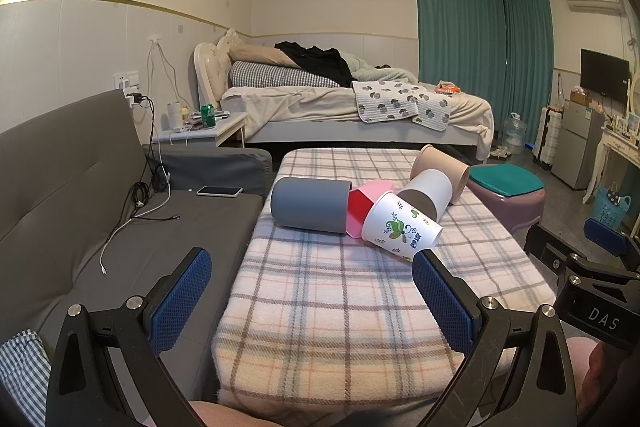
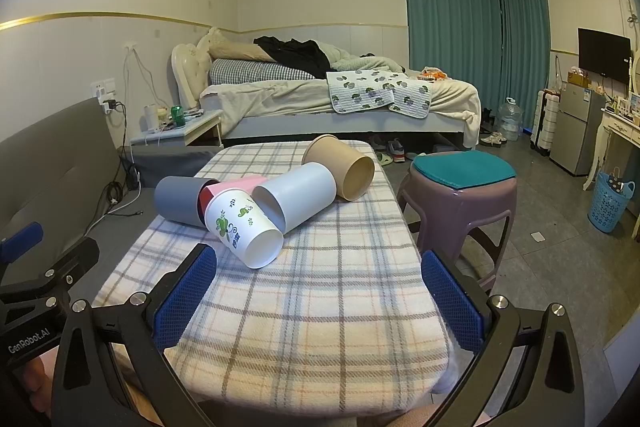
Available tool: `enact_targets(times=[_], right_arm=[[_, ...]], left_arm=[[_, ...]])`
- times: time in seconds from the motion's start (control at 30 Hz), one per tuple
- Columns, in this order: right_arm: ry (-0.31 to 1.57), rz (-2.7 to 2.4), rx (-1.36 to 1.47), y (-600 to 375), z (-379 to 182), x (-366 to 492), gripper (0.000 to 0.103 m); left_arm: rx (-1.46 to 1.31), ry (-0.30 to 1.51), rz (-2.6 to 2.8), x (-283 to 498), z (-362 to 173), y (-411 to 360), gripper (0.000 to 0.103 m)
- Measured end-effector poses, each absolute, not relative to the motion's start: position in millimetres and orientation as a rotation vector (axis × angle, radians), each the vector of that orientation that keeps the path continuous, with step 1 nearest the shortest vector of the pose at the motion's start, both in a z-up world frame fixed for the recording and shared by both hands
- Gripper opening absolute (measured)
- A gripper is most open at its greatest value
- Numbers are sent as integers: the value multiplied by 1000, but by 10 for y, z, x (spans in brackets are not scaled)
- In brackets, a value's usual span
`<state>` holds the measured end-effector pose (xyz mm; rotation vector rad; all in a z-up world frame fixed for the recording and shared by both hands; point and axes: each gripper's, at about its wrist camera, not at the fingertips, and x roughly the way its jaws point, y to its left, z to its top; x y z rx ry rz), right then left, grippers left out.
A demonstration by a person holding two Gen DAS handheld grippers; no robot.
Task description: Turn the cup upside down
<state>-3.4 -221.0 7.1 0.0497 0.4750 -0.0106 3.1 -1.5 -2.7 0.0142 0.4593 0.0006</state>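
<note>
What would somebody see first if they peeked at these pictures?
Probably the heap of tipped-over cups in the middle of the plaid-blanket-covered table: a white paper cup with green flower prints lies nearest, touching a grey plastic cup, a plain white cup and a beige cup behind. To the table's right stands a purple plastic stool with a teal cushion.

A long bench is covered with a soft checked blanket. Five cups lie on their sides on it, close together in a row near the far end: a gray cup, a pink cup with its mouth against the gray one, a flowery cup, a white cup and a tan cup. The flowery cup touches the pink and white ones, and the white cup touches the tan one.
</note>
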Motion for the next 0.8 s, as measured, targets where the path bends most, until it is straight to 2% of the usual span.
enact_targets(times=[0.8], right_arm=[[483,-8,49,-2208,36,-31,103]], left_arm=[[15,459,0,27,-26,-11,103]])
